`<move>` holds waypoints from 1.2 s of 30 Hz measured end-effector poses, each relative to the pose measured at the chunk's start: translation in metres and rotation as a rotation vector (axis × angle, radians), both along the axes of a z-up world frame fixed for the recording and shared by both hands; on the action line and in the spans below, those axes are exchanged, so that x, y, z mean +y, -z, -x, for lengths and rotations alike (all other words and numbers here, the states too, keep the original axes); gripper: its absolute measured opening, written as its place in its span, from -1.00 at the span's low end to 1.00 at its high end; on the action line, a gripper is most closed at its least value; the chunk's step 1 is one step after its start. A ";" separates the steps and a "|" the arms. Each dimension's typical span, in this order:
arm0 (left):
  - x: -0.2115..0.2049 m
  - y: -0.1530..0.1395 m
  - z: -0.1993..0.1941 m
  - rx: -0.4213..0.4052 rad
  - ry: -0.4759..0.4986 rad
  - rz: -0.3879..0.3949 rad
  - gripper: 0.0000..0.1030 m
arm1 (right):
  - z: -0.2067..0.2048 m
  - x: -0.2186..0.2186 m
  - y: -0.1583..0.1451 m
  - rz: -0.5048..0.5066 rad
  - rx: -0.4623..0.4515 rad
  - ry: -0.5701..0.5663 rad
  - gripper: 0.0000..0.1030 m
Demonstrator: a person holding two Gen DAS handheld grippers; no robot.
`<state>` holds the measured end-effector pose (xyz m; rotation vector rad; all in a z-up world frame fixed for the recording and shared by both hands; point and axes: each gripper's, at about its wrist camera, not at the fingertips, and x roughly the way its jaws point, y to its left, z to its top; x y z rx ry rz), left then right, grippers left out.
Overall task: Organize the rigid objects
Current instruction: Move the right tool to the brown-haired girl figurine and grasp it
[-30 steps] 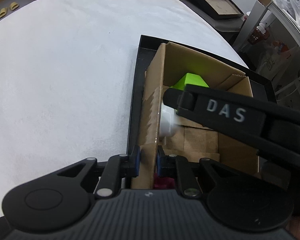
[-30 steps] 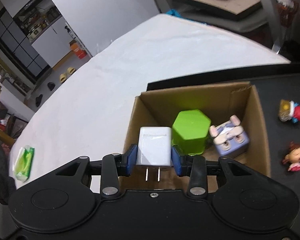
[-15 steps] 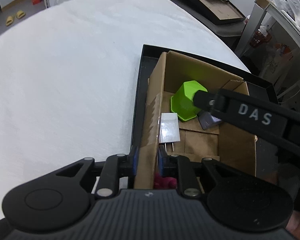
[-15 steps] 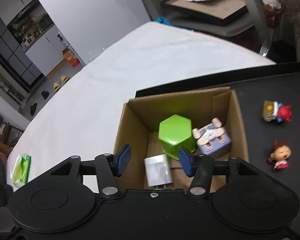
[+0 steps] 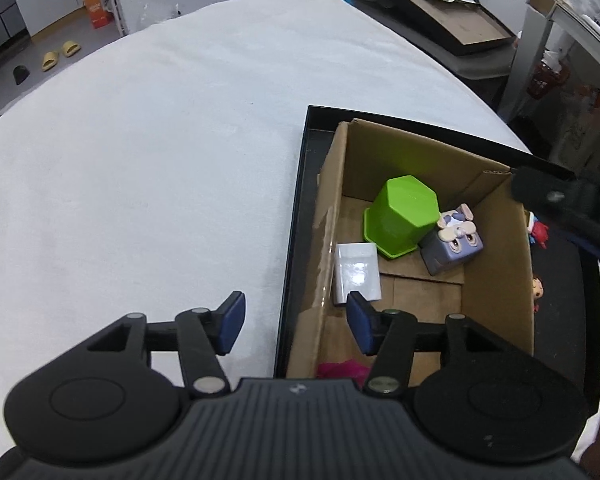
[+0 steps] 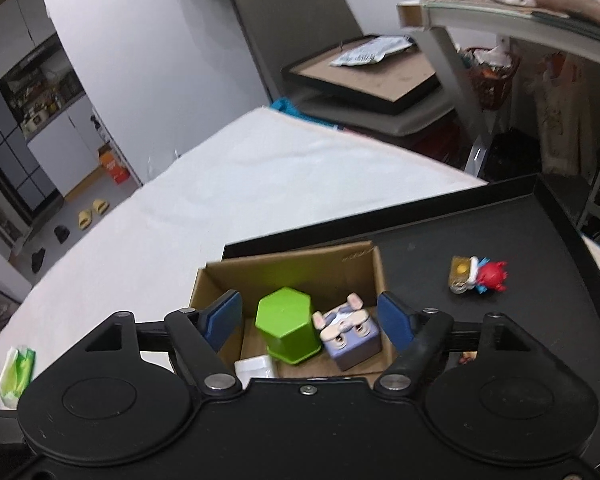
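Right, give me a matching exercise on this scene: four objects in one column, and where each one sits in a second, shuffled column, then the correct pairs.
Things:
1. green hexagonal cup
2. white charger
3. red figurine
4. green packet

Places:
A. on the black tray, outside the cardboard box
B. on the white tablecloth, away from the tray
C. upside down in the box, next to the rabbit cube
D. flat on the box floor by its left wall

Pairs: 1-C, 2-D, 3-A, 4-B
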<state>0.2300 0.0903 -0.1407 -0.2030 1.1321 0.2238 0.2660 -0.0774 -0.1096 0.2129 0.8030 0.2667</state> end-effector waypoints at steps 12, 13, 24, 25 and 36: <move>-0.017 0.006 -0.007 0.031 -0.015 -0.059 0.38 | -0.007 -0.044 0.005 0.084 -0.058 0.186 0.57; -0.018 0.006 -0.009 0.034 -0.016 -0.062 0.38 | -0.008 -0.047 0.006 0.095 -0.061 0.193 0.57; -0.033 0.008 -0.022 0.049 -0.042 -0.099 0.46 | -0.017 -0.080 0.034 0.064 0.033 0.273 0.72; -0.035 0.008 -0.023 0.050 -0.042 -0.102 0.46 | -0.018 -0.083 0.039 0.057 0.054 0.279 0.72; -0.060 0.014 -0.039 0.077 -0.020 -0.138 0.50 | -0.032 -0.105 0.089 0.025 0.210 0.343 0.72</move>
